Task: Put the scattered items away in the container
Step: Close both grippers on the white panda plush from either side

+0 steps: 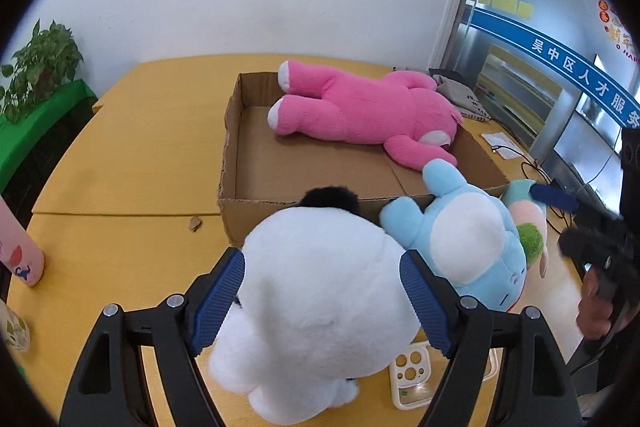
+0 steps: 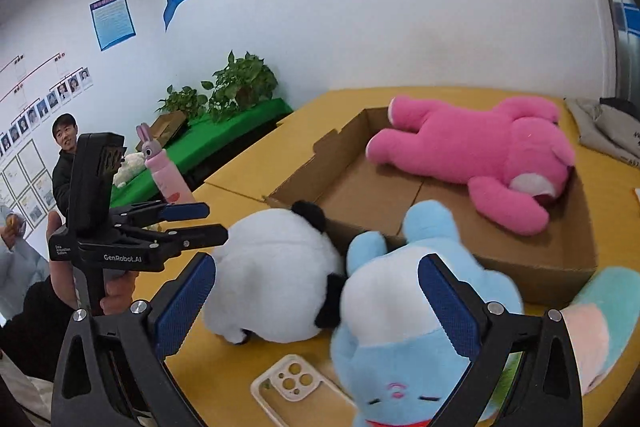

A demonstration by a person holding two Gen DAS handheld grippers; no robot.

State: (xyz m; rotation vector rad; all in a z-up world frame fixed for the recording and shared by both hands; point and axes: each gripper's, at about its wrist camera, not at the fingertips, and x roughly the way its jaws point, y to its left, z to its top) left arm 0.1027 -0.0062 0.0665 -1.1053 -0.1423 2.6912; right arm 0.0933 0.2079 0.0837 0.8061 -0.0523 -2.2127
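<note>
White walls back a yellow worktop point(image 1: 132, 155) seen from the left wrist. One shallow cardboard box point(image 1: 236, 147) sits mid-worktop with one pink plush bear point(image 1: 360, 111) lying face down in its far right part. Just near the box's near wall lie one white plush with a black ear point(image 1: 316, 287), one pale blue plush point(image 1: 472, 239) touching its right side, and one pastel plush point(image 1: 528, 227) further right. The left gripper point(image 1: 324, 303) has its ribbed blue fingers point(image 1: 220, 303) spread on either side of the white plush; whether they touch the fur I cannot tell. One clear phone case point(image 1: 412, 379) lies flat at the near edge, one pink bottle point(image 1: 20, 247) stands left.

From the right wrist, the right gripper point(image 2: 316, 307) has its fingers point(image 2: 186, 311) spread wide, the blue plush point(image 2: 400, 347) partly between them, unpinched. Two potted leafy plants point(image 2: 240, 83) stand on a green cloth at far left.
</note>
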